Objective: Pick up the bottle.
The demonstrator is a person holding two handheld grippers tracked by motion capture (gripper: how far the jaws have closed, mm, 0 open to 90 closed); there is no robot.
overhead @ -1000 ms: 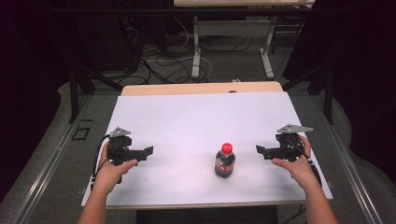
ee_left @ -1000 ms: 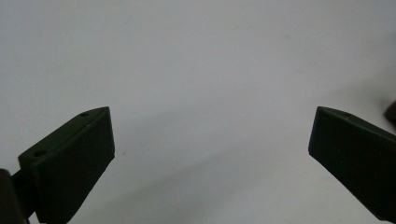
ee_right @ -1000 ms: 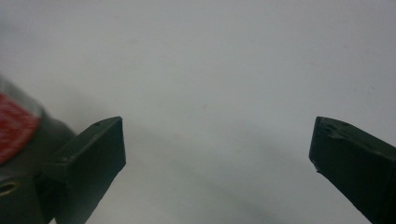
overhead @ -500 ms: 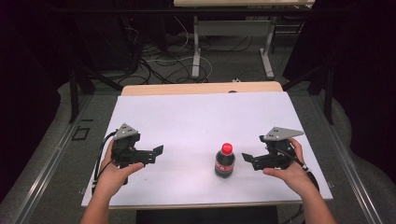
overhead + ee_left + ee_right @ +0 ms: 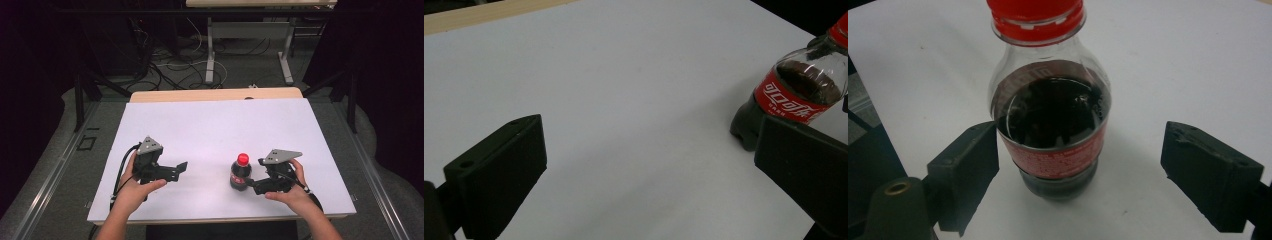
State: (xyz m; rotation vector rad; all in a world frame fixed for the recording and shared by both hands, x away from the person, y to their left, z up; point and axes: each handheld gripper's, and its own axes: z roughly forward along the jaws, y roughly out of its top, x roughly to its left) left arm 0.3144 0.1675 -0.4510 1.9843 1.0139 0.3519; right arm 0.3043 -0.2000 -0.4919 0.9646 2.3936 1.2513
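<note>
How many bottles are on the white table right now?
1. A clear plastic cola bottle with a red cap stands upright on the white table, near its front edge, right of centre, between the open jaws of the right gripper.

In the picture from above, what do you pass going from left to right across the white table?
Left gripper in the person's left hand → cola bottle with a red cap, standing upright → right gripper in the right hand, reaching toward the bottle from the right. All sit above the white table.
</note>
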